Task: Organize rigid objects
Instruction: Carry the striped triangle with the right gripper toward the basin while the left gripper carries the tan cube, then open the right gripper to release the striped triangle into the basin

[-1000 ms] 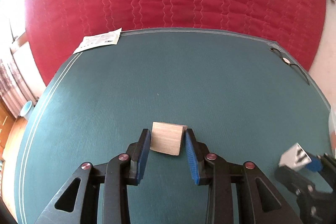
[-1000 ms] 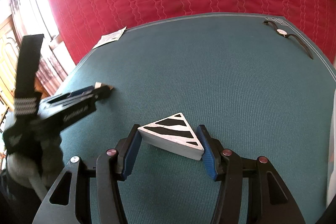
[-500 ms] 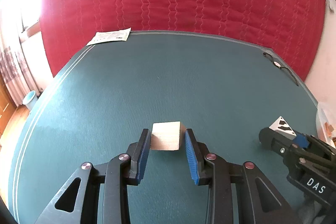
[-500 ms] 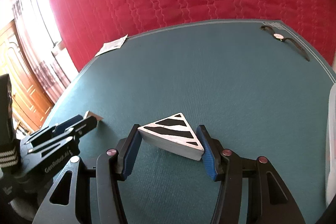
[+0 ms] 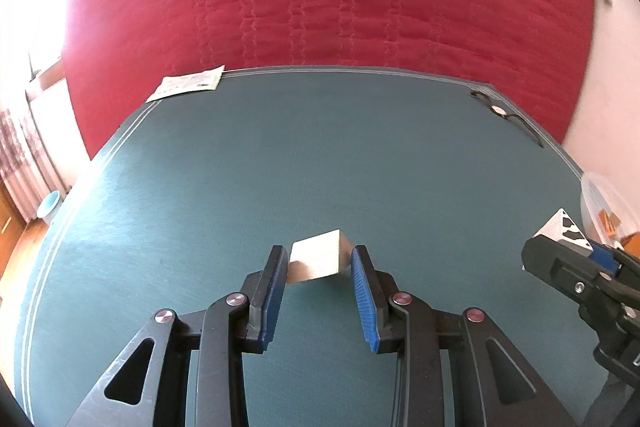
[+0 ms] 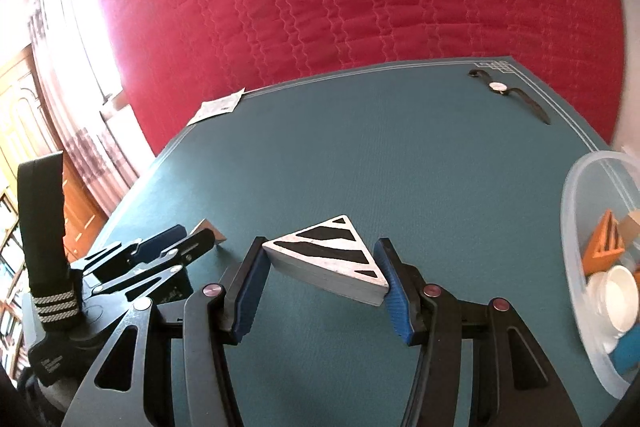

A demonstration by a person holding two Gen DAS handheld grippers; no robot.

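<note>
Both claws are loaded above the green bench [image 6: 400, 163]; the left claw [image 5: 320, 269] pinches a small wooden block [image 5: 318, 261], the right claw [image 6: 322, 273] clamps a striped triangular block [image 6: 328, 253] by its two side corners, long edge running across the jaws; the clear plastic bin [image 6: 570, 211] sits just right of the right claw, so that hand looks nearer; inside it, an orange triangular piece [image 6: 604, 243], a white cup [image 6: 618, 297], something blue.

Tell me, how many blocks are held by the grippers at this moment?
2. A plain wooden block sits in the left gripper, and a black-and-white striped triangular block in the right gripper. Others lie in the clear tub, partly hidden.
</note>
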